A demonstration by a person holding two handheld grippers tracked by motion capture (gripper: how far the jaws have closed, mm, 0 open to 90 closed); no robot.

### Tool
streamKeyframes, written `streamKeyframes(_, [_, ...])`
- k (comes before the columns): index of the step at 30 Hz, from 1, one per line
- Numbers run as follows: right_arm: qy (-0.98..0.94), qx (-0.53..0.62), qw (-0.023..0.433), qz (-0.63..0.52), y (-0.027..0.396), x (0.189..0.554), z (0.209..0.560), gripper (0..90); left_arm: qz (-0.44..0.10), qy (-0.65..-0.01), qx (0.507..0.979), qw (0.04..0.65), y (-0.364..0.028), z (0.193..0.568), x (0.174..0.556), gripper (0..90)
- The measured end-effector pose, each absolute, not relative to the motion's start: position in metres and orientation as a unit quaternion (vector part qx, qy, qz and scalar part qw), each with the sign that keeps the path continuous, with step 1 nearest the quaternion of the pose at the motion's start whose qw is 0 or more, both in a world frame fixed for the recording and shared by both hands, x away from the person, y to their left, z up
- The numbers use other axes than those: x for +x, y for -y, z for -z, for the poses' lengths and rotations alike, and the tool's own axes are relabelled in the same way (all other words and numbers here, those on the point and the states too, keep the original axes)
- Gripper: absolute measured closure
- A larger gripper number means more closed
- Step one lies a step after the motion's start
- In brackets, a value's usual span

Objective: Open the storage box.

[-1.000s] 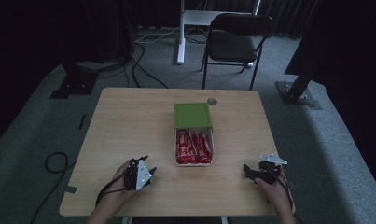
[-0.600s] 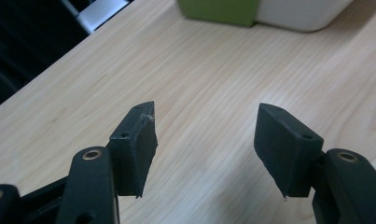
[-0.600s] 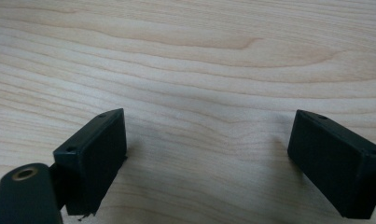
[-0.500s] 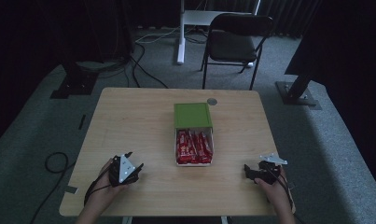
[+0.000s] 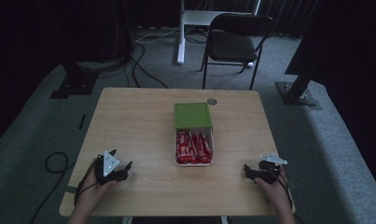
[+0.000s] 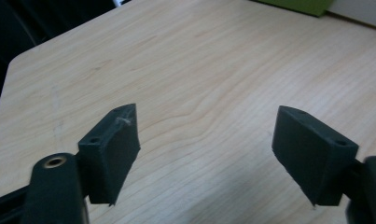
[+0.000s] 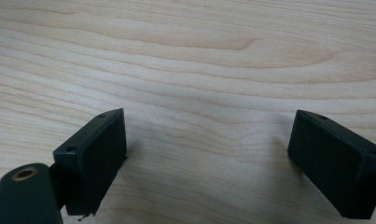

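1. Left hand-held gripper (image 5: 121, 171), black with a grey three-cornered plate on top, seen low at the near left corner of the pale wood-grain worktop (image 5: 139, 121). Released, nothing between the jaws; jaws just been opening, bare wood beyond them in the left gripper view (image 6: 204, 154).
2. Open white cardboard box (image 5: 193, 164) packed with red foil-wrapped snack bars (image 5: 193, 146), lying at the middle of the worktop, its green lid (image 5: 192, 115) folded back at the far end. Well apart from both grippers.
3. Small round grey disc (image 5: 212, 101) noted just beyond the lid, near the far edge.
4. Right hand-held gripper (image 5: 247, 171), black, grey plate on top, at the near right corner. Released and empty; only bare wood past the jaws in the right gripper view (image 7: 209, 154).
5. Judged step: rest position, no reach toward the box begun.
6. Next move, as judged: carry one gripper inward over the bars, jaws kept apart and lined up across a single bar, then lower and clench.
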State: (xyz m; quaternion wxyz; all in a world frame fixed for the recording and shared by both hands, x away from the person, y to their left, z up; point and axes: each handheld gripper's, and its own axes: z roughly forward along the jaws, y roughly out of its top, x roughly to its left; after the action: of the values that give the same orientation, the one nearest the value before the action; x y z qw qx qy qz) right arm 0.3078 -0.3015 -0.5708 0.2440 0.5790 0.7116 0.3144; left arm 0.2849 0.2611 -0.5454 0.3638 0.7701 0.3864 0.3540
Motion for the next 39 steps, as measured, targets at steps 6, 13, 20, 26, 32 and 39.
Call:
streamKeyframes(6, [-0.712, 0.579, 0.244, -0.314, 0.301, 0.308, 0.571, 11.0, -0.337, -0.428, 0.748, 0.380, -0.276, 0.550, 0.286, 16.4])
streamKeyframes(13, [-0.712, 0.579, 0.244, -0.314, 0.301, 0.308, 0.571, 11.0, -0.340, -0.455, 0.735, 0.369, -0.287, 0.553, 0.288, 9.9])
streamKeyframes(20, [-0.712, 0.579, 0.244, -0.314, 0.302, 0.308, 0.571, 11.0, -0.338, -0.498, 0.716, 0.352, -0.296, 0.557, 0.290, 1.4])
streamKeyframes(26, [-0.712, 0.579, 0.244, -0.314, 0.301, 0.308, 0.571, 11.0, -0.303, -0.535, 0.717, 0.328, -0.300, 0.560, 0.290, 1.4])
streamKeyframes(32, [-0.712, 0.579, 0.244, -0.314, 0.301, 0.308, 0.571, 10.9, -0.265, -0.566, 0.723, 0.294, -0.301, 0.562, 0.292, 1.4])
streamKeyframes(39, [-0.712, 0.579, 0.244, -0.314, 0.301, 0.308, 0.571, 10.9, -0.255, -0.597, 0.708, 0.277, -0.305, 0.564, 0.295, 1.4])
